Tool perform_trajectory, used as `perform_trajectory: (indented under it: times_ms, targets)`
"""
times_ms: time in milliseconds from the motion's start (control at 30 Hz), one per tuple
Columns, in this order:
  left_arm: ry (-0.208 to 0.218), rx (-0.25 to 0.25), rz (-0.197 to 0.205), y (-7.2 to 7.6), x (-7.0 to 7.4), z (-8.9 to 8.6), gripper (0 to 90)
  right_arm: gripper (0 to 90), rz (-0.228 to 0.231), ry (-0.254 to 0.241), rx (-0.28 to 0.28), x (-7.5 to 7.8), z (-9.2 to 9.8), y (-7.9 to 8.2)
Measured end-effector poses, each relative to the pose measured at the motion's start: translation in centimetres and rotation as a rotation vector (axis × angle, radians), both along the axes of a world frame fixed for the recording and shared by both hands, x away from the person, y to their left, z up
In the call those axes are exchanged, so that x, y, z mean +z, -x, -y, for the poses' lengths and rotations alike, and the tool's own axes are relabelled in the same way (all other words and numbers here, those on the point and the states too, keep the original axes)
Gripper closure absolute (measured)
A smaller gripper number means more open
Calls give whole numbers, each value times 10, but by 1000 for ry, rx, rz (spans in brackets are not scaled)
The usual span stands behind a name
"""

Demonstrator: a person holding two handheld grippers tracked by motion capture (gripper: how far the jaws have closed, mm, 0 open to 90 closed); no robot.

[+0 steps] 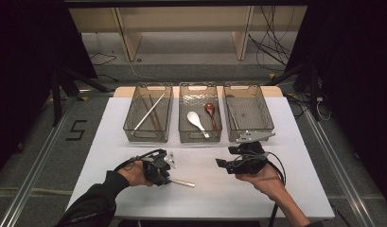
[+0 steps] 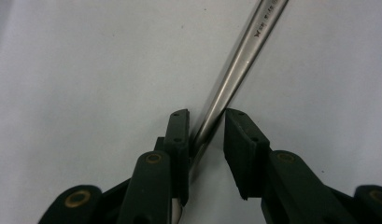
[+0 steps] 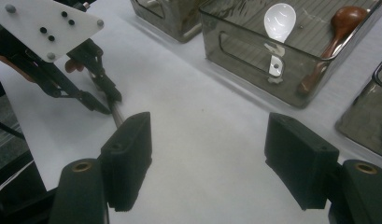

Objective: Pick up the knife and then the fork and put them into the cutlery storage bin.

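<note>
Table covered in white, with three clear smoky bins in a row along the far edge. Left bin: holds a pair of chopsticks laid on the diagonal. Middle bin: holds a white spoon and a brown spoon, side by side, bowls toward the far end. Right bin: contents not clear enough to tell from the high view. Left hand at the near left of the table, gripping the left tongs, tips pointed down at the table top. Right hand at the near right, holding the right tongs level above the table, just in front of the right bin, tips aimed across at the left tongs. Right tongs: jaws spread wide, nothing but bare table between them. Left tongs: jaws drawn close together astride the metal utensil, one pad against the handle, a narrow gap visible at the other pad in the left gripper view; straddled, not yet firmly pinched. Metal utensil: lies flat on the table at the near left, well apart from all three bins, its handle running out from under the left tongs toward the middle of the table. Business end hidden beneath the left tongs; type of utensil not determinable. Faint stamped lettering on the handle, too small to read.
</note>
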State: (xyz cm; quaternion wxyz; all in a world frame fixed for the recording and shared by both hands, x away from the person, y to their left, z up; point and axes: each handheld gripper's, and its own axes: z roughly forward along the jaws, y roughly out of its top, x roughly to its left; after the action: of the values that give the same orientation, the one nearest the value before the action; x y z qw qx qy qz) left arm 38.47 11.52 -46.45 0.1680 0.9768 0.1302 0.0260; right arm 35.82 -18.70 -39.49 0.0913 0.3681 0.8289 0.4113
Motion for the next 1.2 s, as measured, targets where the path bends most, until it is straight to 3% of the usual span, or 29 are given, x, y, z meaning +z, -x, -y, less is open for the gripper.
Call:
perform_trajectory:
  times_ms: [600,933,1200]
  targets:
    - [-61,-58,-16,11,2,5,813,331,1,2,-4,1,1,0]
    - [-63,-39,-15,12,2,5,831,333,2,3,-4,1,1,0]
    - [-32,22,-53,8,4,2,835,333,3,1,-2,1,1,1]
